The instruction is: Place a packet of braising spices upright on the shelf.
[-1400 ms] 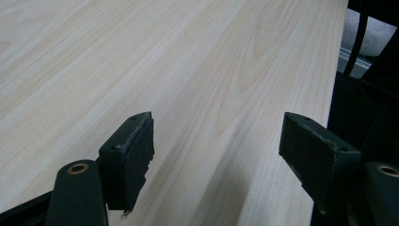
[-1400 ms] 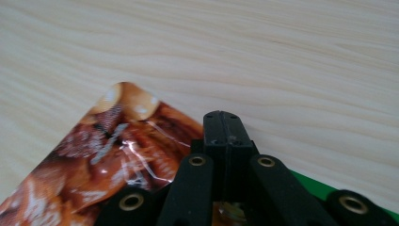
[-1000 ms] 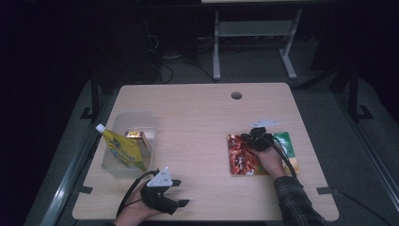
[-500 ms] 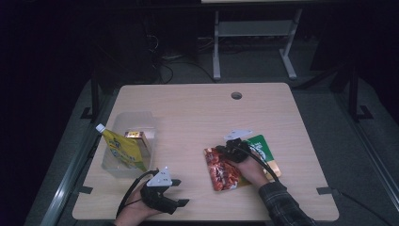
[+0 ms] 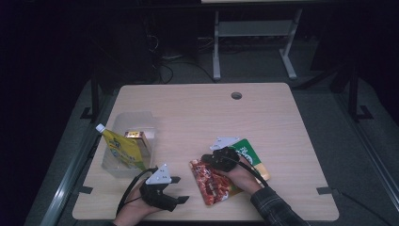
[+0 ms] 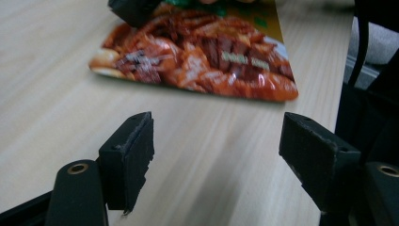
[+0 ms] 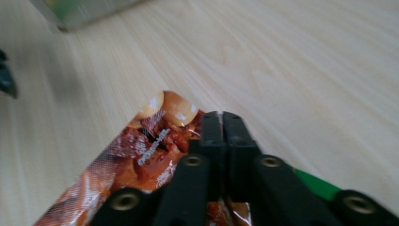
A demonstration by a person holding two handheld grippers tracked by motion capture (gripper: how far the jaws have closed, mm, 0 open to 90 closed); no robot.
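The red snack pouch (image 5: 211,182) is being dragged across the table (image 5: 188,108) toward the clear bin (image 5: 123,162) by the right gripper (image 7: 221,117), jaws nearly closed, just easing apart, pinching its edge; left gripper (image 6: 216,141) is held wide, empty; next, a lift w/ firm pinch is needed

Pale wood-grain desk (image 5: 188,113). Red snack packet (image 5: 212,181) printed with glossy orange-red meat pieces — white lettering across it. Green packet (image 5: 249,153) beneath, yellow at its edge. Clear plastic box (image 5: 134,120) holding a yellow pouch (image 5: 121,149) with white cap. Black tools — right tool (image 7: 221,123), left tool (image 6: 216,155).
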